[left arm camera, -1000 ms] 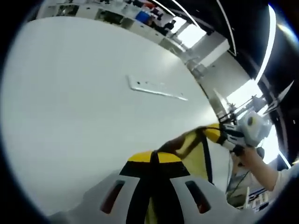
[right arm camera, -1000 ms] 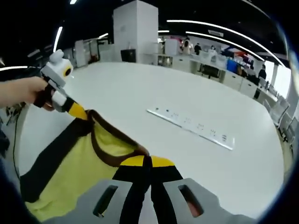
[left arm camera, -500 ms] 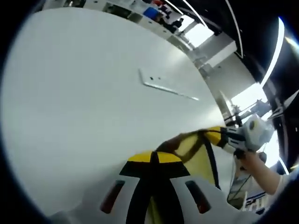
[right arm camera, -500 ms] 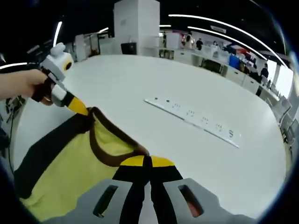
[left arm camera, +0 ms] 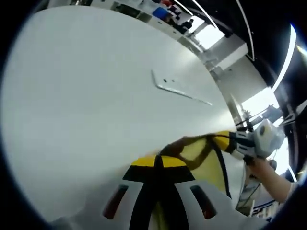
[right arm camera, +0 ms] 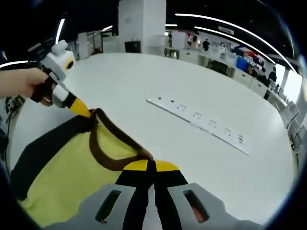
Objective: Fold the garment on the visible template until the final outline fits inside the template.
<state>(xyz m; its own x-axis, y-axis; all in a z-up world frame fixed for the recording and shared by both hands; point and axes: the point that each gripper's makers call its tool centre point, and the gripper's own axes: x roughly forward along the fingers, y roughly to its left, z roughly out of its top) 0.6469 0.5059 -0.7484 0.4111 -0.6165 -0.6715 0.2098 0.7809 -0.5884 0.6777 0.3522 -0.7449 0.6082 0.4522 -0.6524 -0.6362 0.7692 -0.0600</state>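
Left gripper (left arm camera: 158, 163): jaws closed on the brown-trimmed neckline of a yellow garment (left arm camera: 204, 155). Right gripper (left arm camera: 225, 140), held in a hand (left arm camera: 263, 168) at the view's right, grips the same edge, the fabric spanning between them. White table (left arm camera: 86, 96) beyond carries a long white power strip (left arm camera: 178, 88).

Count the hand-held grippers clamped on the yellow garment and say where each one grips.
2: the right hand-held gripper grips the brown collar of the garment, and the left hand-held gripper pinches the shoulder edge beside it.
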